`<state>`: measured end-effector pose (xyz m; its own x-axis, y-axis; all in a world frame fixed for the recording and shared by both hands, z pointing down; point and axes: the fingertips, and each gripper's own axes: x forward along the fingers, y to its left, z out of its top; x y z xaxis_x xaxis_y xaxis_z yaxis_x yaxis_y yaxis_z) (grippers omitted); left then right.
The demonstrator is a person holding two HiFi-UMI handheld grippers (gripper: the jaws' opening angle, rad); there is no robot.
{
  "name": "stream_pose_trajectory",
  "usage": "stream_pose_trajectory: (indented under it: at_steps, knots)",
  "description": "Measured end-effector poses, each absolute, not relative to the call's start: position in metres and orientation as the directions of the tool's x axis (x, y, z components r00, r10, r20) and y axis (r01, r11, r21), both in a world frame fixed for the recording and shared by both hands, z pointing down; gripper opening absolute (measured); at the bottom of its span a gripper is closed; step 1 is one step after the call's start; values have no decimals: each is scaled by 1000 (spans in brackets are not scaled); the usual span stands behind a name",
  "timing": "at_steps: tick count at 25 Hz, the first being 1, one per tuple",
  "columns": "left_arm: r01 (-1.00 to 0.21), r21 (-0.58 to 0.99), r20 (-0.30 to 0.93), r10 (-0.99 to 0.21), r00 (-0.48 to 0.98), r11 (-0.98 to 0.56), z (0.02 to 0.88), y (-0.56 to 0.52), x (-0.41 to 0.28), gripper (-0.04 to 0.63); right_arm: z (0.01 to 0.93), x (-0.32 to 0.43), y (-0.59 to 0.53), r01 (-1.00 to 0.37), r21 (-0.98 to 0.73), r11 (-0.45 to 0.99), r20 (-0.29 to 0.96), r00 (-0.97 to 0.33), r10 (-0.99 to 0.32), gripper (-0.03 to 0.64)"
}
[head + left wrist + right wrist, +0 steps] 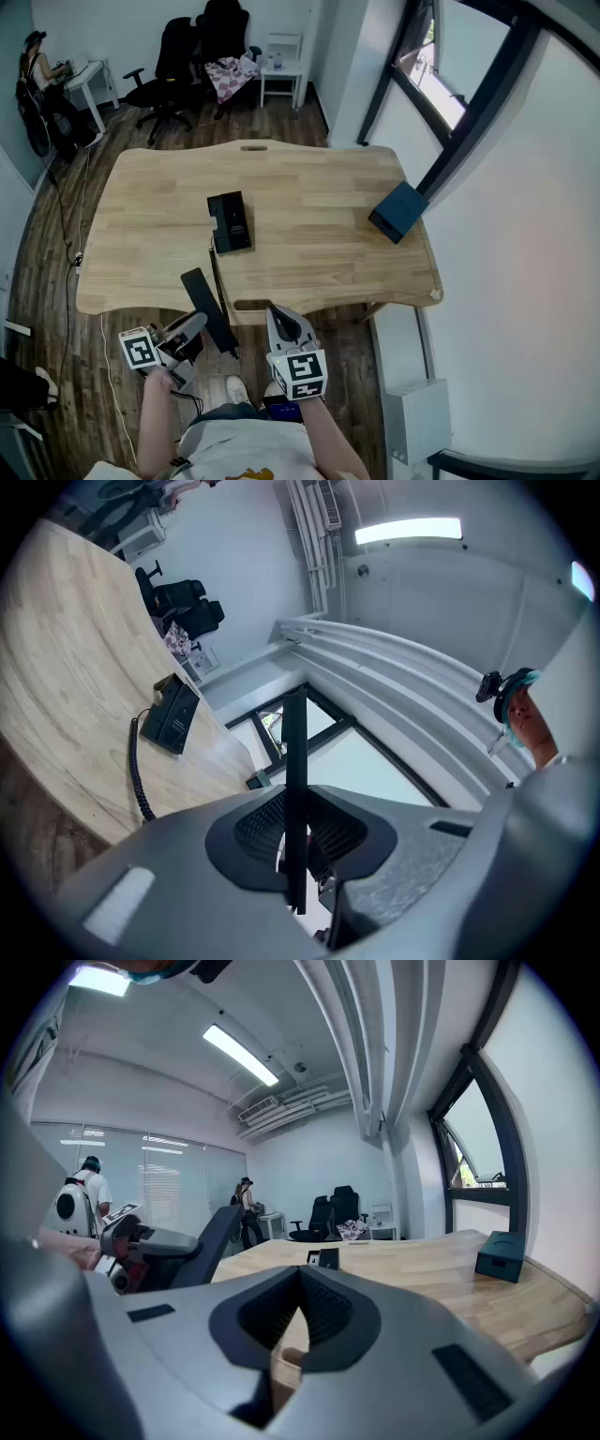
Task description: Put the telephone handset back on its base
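Left gripper [194,326] pinches the black handset [199,286] just off the table's [319,197] near edge, well short of the base [229,222] lying mid-table, while the right gripper [284,326] hangs empty with jaws pressed together, so the pickup looks done and the carry and set-down remain.

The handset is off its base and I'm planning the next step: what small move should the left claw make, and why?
Probably carry the handset forward over the table toward the base. The left claw is clamped on it near the front edge, while the base lies further in, joined by a coiled cord.
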<state>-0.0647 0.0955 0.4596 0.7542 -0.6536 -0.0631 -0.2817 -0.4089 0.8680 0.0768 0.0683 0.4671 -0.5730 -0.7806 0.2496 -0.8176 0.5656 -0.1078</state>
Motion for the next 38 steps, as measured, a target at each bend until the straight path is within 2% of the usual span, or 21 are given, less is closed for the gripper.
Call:
stream_pose_trajectory:
  at_steps: [14,26,38]
  knots:
    - [-264,861,-65,-609,790,-434,452,116,-57,69,471,69,84,-796,-126,592,251,-603,-758,6]
    - [-304,838,-47,-615,787,-453,442,120,-46,69,467,87,91,-796,-139,589,243,-604,-759,6]
    - [-293,835,-65,-611,789,-466,436,86,-36,69,464,99,62,-794,-128,594,226,-607,-762,6]
